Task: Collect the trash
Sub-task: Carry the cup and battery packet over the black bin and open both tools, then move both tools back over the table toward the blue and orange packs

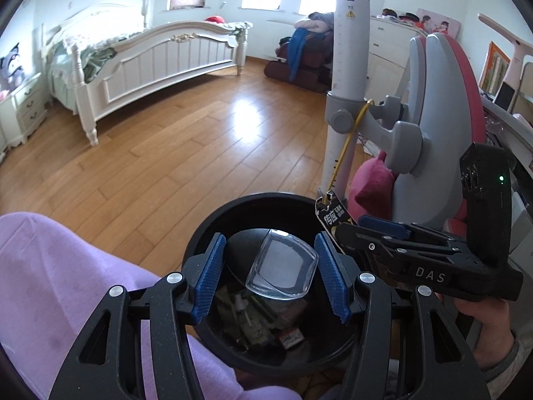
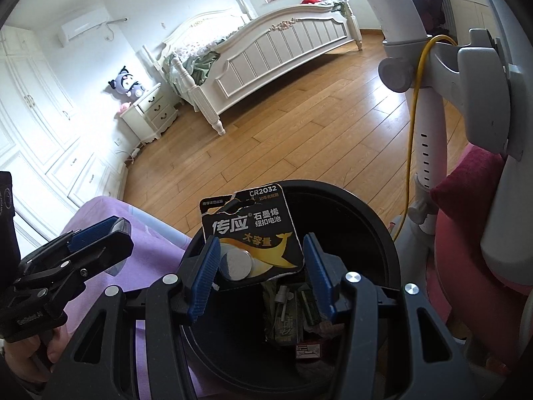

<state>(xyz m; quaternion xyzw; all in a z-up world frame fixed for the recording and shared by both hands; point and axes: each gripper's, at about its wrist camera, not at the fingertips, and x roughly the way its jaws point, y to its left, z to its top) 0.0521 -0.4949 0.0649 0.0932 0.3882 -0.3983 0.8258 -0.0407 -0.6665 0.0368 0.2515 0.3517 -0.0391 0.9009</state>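
Observation:
A round black trash bin [image 1: 206, 233] [image 2: 376, 220] stands on the floor below both grippers, with several wrappers and small boxes [image 1: 260, 330] [image 2: 293, 316] at its bottom. My left gripper [image 1: 266, 273] holds a clear plastic blister shell [image 1: 281, 268] between its blue pads, over the bin's mouth. My right gripper [image 2: 261, 276] is shut on a black battery card marked CR2032 [image 2: 253, 230], with a coin cell on it, also over the bin. The card's corner shows in the left wrist view [image 1: 331, 215]. Each gripper shows in the other's view [image 1: 383, 230] [image 2: 110, 233].
A person's lilac trouser leg [image 1: 66, 286] [image 2: 140, 233] lies left of the bin. A grey and pink chair [image 1: 436, 106] with a white post [image 1: 349, 66] [image 2: 429, 123] and yellow cord [image 2: 413, 126] stands right. A white bed [image 1: 160, 63] and wooden floor [image 1: 206, 140] lie beyond.

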